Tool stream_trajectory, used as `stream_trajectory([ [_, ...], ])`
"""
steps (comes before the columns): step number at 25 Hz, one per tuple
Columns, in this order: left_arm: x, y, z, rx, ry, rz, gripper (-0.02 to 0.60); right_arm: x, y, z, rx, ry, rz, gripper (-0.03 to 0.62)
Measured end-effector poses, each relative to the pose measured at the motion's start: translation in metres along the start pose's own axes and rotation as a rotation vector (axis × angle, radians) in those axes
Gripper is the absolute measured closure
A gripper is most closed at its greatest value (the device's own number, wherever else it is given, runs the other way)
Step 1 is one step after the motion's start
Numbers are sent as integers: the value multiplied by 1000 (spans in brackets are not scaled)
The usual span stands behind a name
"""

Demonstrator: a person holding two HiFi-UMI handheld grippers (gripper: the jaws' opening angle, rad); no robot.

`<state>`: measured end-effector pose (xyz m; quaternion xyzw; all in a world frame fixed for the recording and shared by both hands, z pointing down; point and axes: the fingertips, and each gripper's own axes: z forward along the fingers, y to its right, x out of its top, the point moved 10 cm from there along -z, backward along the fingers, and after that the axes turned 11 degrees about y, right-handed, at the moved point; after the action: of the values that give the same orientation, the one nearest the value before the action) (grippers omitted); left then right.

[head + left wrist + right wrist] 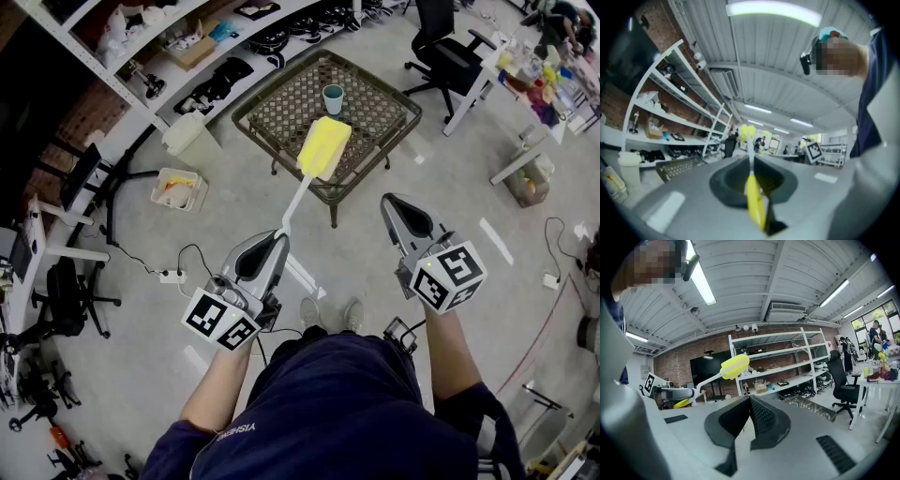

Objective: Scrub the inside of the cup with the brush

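A teal cup [333, 98] stands upright on the far part of a low lattice-top table [281, 112]. My left gripper [278, 236] is shut on the handle of the brush [324, 147], whose yellow sponge head hangs in the air over the table's near edge, short of the cup. In the left gripper view the yellow handle end [754, 201] lies between the jaws and the white stem runs forward. My right gripper [393, 200] is held level beside it, shut with nothing in it. From the right gripper view the brush head [734, 366] shows at the left.
Long white shelves [187, 56] full of items line the left wall. A white bin [178, 187] and a pale container [183, 133] sit on the floor left of the table. A black office chair [441, 47] and a cluttered desk [525, 84] stand at the right.
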<state>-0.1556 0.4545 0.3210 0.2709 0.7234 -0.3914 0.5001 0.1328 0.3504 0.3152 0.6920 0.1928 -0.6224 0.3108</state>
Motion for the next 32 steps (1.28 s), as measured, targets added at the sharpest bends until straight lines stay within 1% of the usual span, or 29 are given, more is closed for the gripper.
stream_trajectory([
  [6, 0, 0, 4, 2, 3, -1, 555, 0, 5, 0, -1, -3, 5, 588],
  [11, -3, 1, 4, 3, 2, -4, 555, -1, 8, -2, -32, 15, 14, 588],
  [14, -4, 4, 7, 6, 4, 2, 555, -1, 11, -5, -33, 15, 19, 588],
  [20, -14, 22, 15, 27, 17, 13, 555, -2, 24, -20, -7, 3, 26, 586],
  [26, -27, 43, 24, 51, 21, 21, 555, -5, 34, -31, 40, -19, 31, 588],
  [32, -26, 39, 26, 67, 27, 26, 555, -6, 35, -23, 59, -26, 38, 587],
])
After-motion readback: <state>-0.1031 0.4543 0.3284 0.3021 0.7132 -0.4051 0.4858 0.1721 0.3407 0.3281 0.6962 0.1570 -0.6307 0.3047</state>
